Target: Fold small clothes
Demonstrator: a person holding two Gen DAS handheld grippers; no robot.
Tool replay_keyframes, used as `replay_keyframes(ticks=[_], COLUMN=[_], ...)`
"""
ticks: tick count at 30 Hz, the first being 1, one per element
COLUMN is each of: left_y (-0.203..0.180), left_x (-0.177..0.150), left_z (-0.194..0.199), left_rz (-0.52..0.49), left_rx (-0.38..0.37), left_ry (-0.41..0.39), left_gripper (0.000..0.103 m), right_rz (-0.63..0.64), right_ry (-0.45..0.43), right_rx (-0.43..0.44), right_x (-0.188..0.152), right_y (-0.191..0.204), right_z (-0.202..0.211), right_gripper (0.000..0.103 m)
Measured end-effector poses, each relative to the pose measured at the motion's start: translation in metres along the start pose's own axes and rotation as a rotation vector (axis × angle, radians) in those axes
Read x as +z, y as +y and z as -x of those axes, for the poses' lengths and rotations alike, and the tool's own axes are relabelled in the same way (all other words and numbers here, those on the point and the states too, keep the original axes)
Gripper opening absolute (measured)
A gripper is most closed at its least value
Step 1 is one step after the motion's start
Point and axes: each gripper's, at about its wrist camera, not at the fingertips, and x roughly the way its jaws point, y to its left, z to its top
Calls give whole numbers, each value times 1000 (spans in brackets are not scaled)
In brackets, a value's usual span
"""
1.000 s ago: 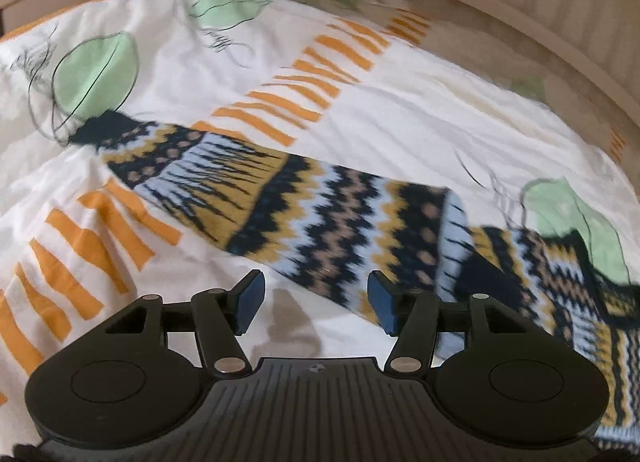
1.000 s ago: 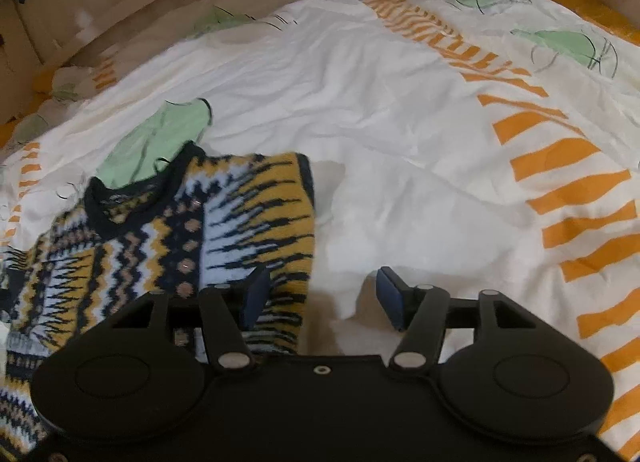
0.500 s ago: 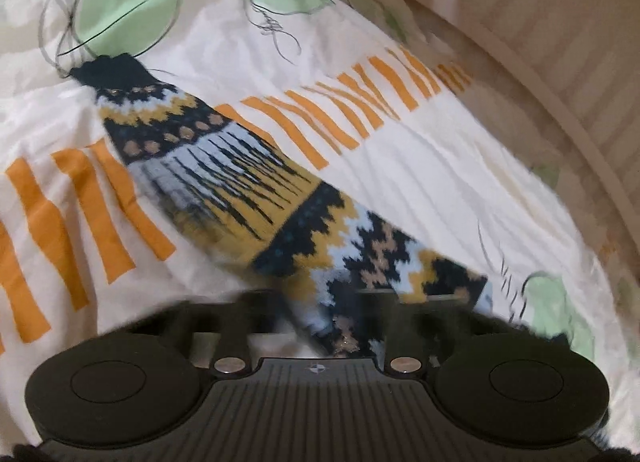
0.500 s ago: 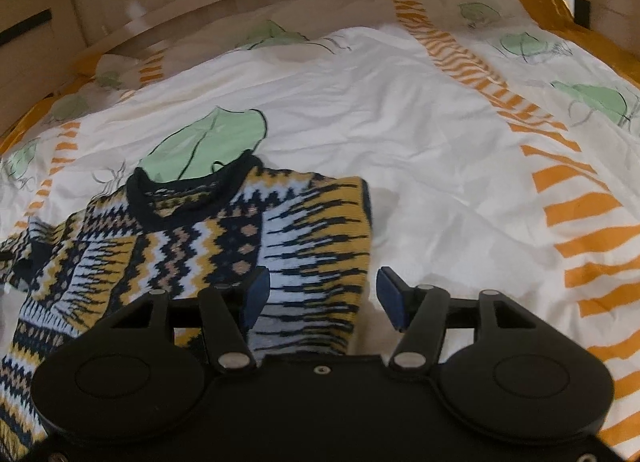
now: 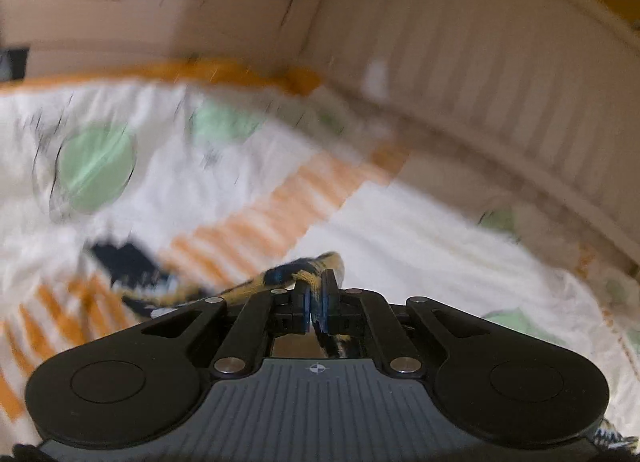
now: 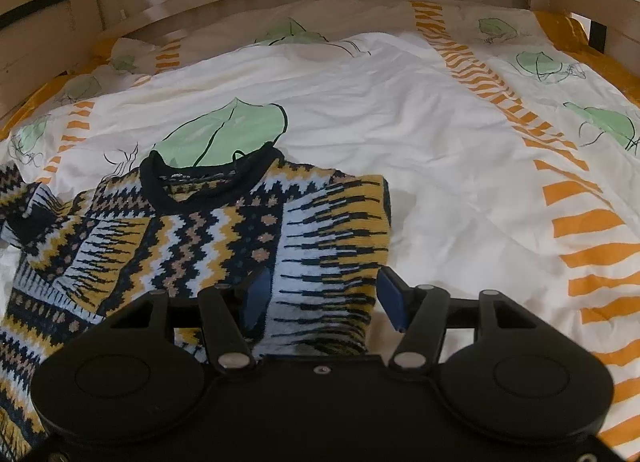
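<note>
Sleeve sat pinched in the closed left gripper, its length trailing left, while the wide-open, empty right gripper hovered over the sweater's near right side on the bed.

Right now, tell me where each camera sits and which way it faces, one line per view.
Left wrist: rides the left gripper, looking low across the bedspread toward the slatted bed rail; its jaws are closed on a fold of the sweater.
Right wrist: rides the right gripper, looking down the bed at the sweater's body; its jaws are open.
Shared: sweater, bedspread, rail.
</note>
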Motion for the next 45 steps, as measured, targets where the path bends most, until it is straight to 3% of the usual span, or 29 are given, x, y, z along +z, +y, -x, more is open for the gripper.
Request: replay_keyframes(ticks=[3,5,9,11,13,15,17,20,22,25,27,29,32,37,41,45], left_y=[19,24,-18,-50,-81,-109,-124,-135,-134,-128,-115,-97,-61,2,32,57], left_x=[-6,-5,-3,-13,-29,-51,-72,-87,-81,-51,-25,-3,21,56,74,82], left_z=[-15,-15,2,15,21,17,10,8,18,37,41,38,22,3,1,-4], left_rz=[119,123,-69,-225,-389,-563,-655,-744,-744,-682,-581,-480,-345,-172,-85,31], left_rx=[40,47,-56,-144,-256,-394,-484,-579,-626,-657,-624,-529,-312,-89,11,48], left_ry=[92,72,-24,-70,-55,78,218,362,338,231,161,127,131,139,118,136], left_gripper=[6,5,5,6,7,19,46,47,51,65,68,69,69,69,70,71], right_rz=[8,9,17,40,65,82,90,111,135,185,212,248,318,409,480,546], right_ry=[-3,1,14,20,24,34,45,58,58,35,20,7,-20,-29,-15,-3], right_rx=[-2,-1,2,-6,-22,-36,-43,-39,-34,-24,-8,24,85,220,315,373], right_x=[-2,-5,-12,-15,-17,-18,-17,-14,-8,10,23,37,51,59,53,46], right_y=[4,7,16,21,26,30,35,47,58,81,98,123,167,252,321,377], right_z=[2,2,2,2,3,5,7,13,17,24,25,24,18,-9,-41,-70], right_gripper=[64,64,64,64,64,64,64,64,64,64,64,64,64,65,65,65])
